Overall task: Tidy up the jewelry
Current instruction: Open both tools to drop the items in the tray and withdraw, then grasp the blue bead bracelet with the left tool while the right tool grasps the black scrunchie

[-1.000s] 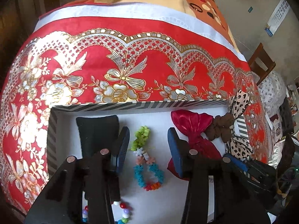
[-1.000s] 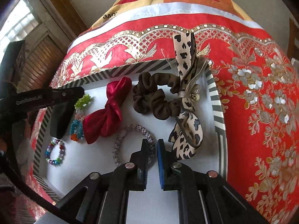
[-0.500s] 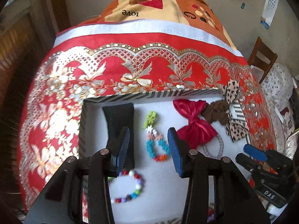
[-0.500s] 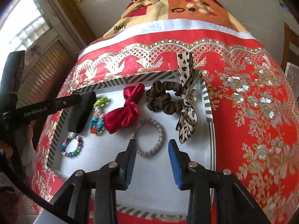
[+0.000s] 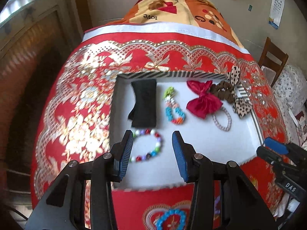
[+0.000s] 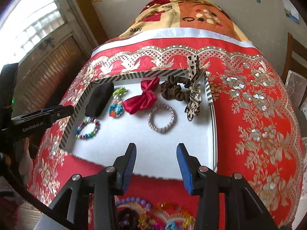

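Note:
A striped-rim tray (image 5: 165, 74) (image 6: 122, 77) lies on the red cloth. Inside are a black pouch (image 5: 144, 103), a flower bracelet (image 5: 173, 109), a red bow (image 5: 203, 101), a brown scrunchie (image 6: 173, 91), a leopard bow (image 6: 193, 95), a braided bracelet (image 6: 161, 117) and a bead bracelet (image 5: 147, 147). My left gripper (image 5: 152, 149) hangs open above the bead bracelet, holding nothing. Over the tray's near edge, my right gripper (image 6: 156, 157) has its jaws opening, with nothing between them. The braided bracelet lies well beyond its tips.
More bead jewelry lies loose on the cloth nearer than the tray: a blue ring (image 5: 170, 218) and purple and mixed beads (image 6: 132, 201). A wooden chair (image 5: 272, 57) stands at the right, a window (image 6: 28, 25) at the left.
Both grippers drew back and rose, so the whole tray now shows. The right jaws went from nearly shut beside the braided bracelet to wide apart; the bracelet stays on the tray.

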`<act>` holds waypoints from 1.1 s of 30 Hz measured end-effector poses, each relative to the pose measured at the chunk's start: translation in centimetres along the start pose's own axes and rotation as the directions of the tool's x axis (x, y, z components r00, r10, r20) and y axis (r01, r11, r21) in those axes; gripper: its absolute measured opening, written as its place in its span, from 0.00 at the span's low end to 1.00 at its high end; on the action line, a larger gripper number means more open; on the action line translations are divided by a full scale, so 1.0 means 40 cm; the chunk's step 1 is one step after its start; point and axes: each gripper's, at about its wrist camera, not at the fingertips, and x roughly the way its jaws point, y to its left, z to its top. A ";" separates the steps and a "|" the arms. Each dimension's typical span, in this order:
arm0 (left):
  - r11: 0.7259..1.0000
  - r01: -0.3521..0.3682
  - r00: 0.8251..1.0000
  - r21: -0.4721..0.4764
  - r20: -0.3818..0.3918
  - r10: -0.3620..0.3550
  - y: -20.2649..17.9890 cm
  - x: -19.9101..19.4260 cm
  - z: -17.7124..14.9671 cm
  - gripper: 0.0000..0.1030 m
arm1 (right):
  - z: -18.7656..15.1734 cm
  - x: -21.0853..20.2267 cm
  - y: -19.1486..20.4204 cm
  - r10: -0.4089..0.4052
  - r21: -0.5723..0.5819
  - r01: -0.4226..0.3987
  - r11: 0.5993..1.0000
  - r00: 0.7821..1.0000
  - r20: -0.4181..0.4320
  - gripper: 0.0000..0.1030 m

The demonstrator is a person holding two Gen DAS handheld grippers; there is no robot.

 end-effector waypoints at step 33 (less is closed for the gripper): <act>0.999 -0.008 0.998 -0.047 -0.057 0.005 0.072 -0.095 -0.249 0.40 | -0.227 -0.115 0.038 -0.061 -0.005 0.060 0.998 0.998 -0.028 0.48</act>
